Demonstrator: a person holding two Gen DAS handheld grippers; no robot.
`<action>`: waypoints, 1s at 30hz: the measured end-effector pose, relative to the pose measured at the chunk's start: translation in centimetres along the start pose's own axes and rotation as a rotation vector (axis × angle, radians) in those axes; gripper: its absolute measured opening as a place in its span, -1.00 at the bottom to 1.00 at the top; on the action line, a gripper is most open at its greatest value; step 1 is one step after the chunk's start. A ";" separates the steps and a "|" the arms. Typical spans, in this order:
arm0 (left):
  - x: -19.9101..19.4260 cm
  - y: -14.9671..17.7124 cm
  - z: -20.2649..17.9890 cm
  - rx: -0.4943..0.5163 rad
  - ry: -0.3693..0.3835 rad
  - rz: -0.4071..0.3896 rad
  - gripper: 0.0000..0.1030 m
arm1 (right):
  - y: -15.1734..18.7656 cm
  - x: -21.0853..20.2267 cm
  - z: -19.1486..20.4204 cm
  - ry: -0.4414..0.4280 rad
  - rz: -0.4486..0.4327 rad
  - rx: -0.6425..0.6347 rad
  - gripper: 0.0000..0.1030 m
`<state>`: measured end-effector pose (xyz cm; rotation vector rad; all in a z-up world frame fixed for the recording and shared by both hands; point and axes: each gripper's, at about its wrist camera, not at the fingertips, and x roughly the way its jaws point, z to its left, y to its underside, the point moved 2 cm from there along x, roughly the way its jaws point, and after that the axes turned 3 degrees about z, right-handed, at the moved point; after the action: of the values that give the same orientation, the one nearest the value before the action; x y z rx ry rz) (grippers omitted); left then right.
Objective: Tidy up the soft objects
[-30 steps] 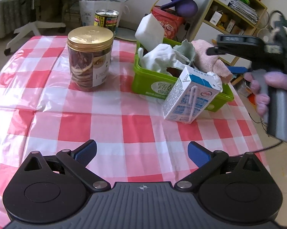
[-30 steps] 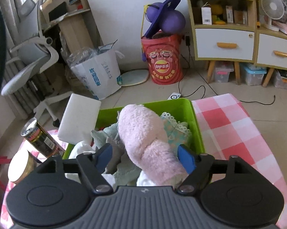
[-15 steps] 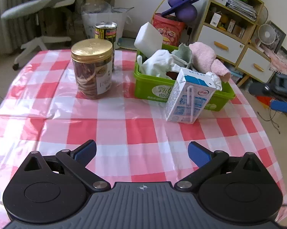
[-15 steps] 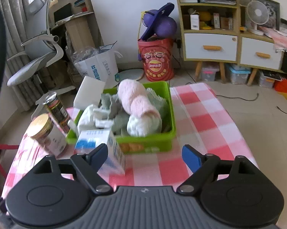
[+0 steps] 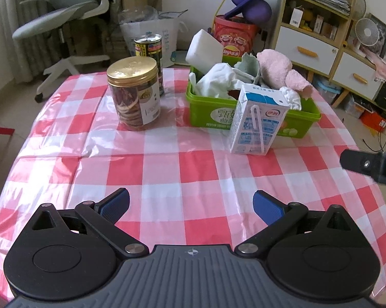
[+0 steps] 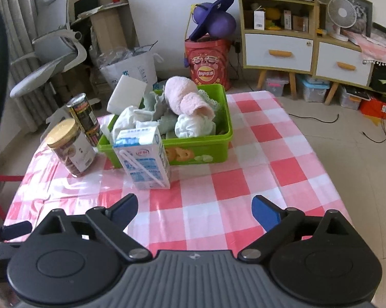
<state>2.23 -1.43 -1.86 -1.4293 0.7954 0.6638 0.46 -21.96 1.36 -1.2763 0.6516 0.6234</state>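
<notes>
Table (image 5: 167, 169), one, under a red-and-white check cloth.

Bin (image 5: 299, 118), one, green, at the far right of the cloth. It holds the soft things, heaped above the rim: pink towel (image 5: 275, 70), one, rolled, on top; white cloths (image 6: 194, 125), two bundles at least; pale green cloths (image 6: 154, 101), count cannot be told; white sponge (image 5: 204, 50), one, leaning at the far left corner.

Milk carton (image 5: 257, 120), one, upright, just in front of the bin on its near side (straw fixed to the face).

Jar (image 5: 135, 95), one, gold lid, left of the bin and apart from it.

Can (image 5: 149, 51), one, dark, directly behind the jar.

Left gripper (image 5: 191, 205), one, low over the near cloth, fingers spread wide, nothing between them.

Right gripper (image 6: 194, 209), one, over the near right part of the table, fingers wide, nothing between them.

Changes from a second ago: the right gripper was over the bin with the pink towel between its fingers; it has drawn back to the near edge, and the towel lies in the bin. The left gripper has barely moved.
</notes>
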 end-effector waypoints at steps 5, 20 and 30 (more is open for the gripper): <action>0.1 0.1 -0.6 0.006 -0.009 0.013 0.89 | 0.6 0.6 -0.2 0.032 0.032 -0.011 0.40; 0.1 0.4 -1.7 0.024 -0.013 0.024 0.90 | 1.0 0.7 -0.1 0.042 0.047 -0.020 0.40; 0.1 0.4 -1.5 0.023 -0.015 0.028 0.90 | 1.1 0.8 0.0 0.043 0.050 -0.025 0.40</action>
<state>1.87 -2.94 -2.18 -1.3931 0.8099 0.6838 0.18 -21.75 0.06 -1.3024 0.7149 0.6490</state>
